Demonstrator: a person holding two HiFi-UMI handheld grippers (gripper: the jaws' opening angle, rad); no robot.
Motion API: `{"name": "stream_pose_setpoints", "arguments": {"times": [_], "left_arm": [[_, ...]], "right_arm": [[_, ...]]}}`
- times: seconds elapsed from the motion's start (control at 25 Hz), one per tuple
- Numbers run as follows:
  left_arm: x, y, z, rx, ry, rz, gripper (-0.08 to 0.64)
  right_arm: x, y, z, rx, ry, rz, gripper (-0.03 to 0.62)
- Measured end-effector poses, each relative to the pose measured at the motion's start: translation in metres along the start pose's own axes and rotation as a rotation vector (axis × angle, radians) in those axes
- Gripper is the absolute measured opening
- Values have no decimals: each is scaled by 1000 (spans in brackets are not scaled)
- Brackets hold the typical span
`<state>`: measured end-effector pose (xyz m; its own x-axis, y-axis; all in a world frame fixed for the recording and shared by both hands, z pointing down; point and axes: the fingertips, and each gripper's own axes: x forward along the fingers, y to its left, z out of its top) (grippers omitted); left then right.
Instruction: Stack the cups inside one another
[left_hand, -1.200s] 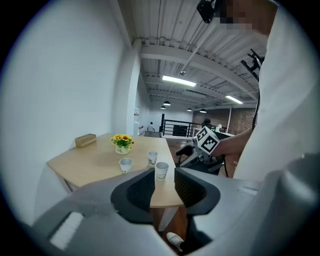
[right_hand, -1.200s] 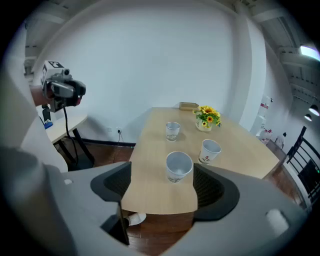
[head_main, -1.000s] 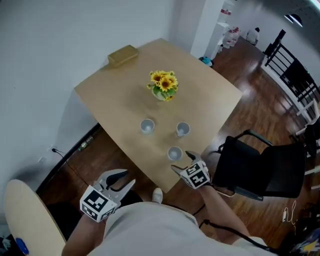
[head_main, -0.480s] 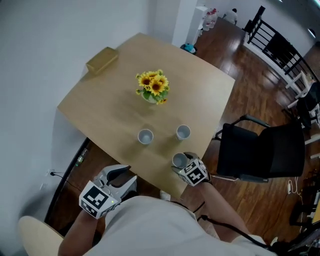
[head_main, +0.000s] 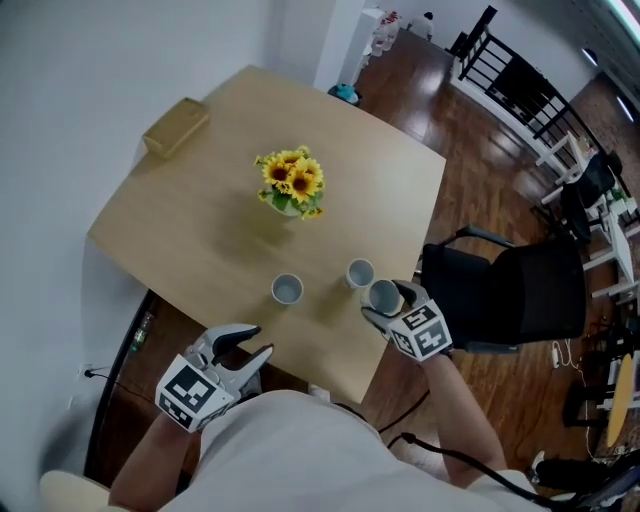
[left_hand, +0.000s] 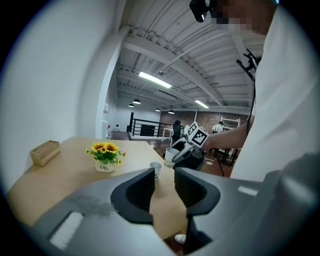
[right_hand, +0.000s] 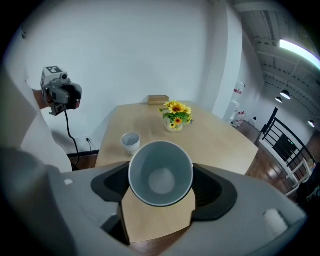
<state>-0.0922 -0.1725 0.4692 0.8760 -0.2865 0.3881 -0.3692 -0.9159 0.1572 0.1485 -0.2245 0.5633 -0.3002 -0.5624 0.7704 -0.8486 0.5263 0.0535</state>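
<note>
Two grey cups stand on the wooden table (head_main: 200, 215): one at the left (head_main: 287, 290) and one at the right (head_main: 360, 273). A third grey cup (head_main: 384, 296) is off the table top, just right of the right-hand cup, and my right gripper (head_main: 392, 302) is shut on it. In the right gripper view this cup (right_hand: 161, 172) lies between the jaws with its mouth toward the camera, and the left cup (right_hand: 131, 141) stands beyond. My left gripper (head_main: 240, 347) hangs below the table's near edge, open with nothing between its fingers. From the left gripper view I see my right gripper (left_hand: 187, 150).
A pot of sunflowers (head_main: 290, 185) stands mid-table and a small tan box (head_main: 175, 128) sits at the far left corner. A black office chair (head_main: 510, 300) is close to the table's right side. Wood floor surrounds the table.
My right gripper has closed on the nearest cup and carried it up and to the right, next to the right-hand cup. The left gripper has stayed low by the near edge.
</note>
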Motion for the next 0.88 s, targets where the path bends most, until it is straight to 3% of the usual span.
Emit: {"name": "stream_pose_setpoints", "arguments": {"times": [0.28, 0.64, 0.88], "left_arm": [[-7, 17, 0, -18, -16, -25, 133], [-26, 39, -16, -59, 0, 23, 133], [-34, 44, -22, -77, 9, 28, 133]], "right_arm": [[15, -41, 33, 66, -35, -66, 374], [63, -52, 19, 102, 41, -52, 379], [68, -52, 16, 124, 40, -55, 396]]}}
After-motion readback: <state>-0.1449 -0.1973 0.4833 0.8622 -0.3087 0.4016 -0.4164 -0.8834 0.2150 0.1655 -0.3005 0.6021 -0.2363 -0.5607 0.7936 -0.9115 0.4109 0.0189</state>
